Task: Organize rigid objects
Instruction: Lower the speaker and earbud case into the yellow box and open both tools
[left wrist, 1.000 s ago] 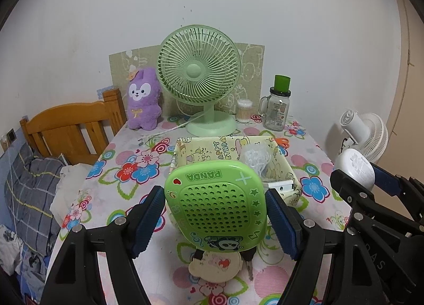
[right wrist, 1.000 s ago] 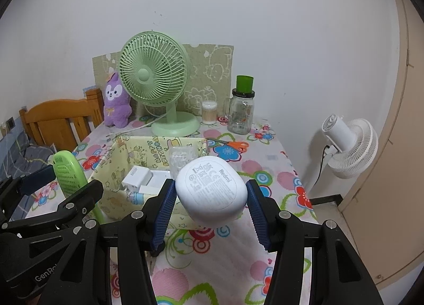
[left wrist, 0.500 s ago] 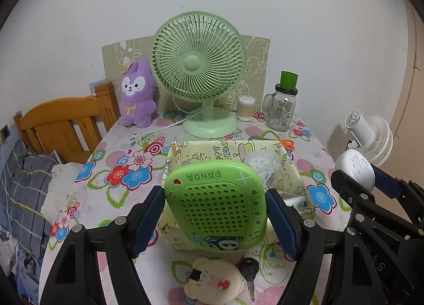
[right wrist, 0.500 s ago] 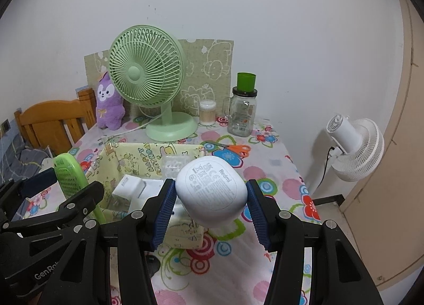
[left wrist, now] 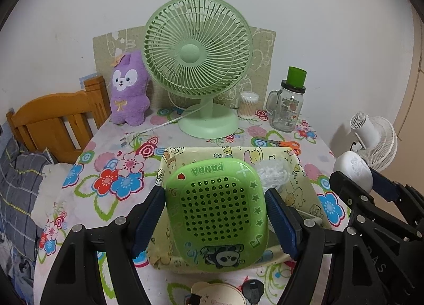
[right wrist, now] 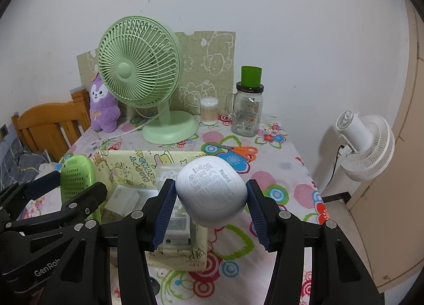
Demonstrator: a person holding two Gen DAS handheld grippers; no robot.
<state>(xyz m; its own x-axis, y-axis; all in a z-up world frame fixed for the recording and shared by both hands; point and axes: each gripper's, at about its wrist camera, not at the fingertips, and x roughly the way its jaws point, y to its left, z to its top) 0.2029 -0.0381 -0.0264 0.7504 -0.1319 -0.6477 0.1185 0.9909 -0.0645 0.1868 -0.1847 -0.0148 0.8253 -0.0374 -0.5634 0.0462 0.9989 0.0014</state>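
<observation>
Squarely between left claw (left wrist: 215,221) pads, green speaker (left wrist: 216,214).

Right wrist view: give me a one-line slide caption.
Right gripper holds a white Redmi case above the yellow storage box, with the left gripper's green panda case alongside.
</observation>
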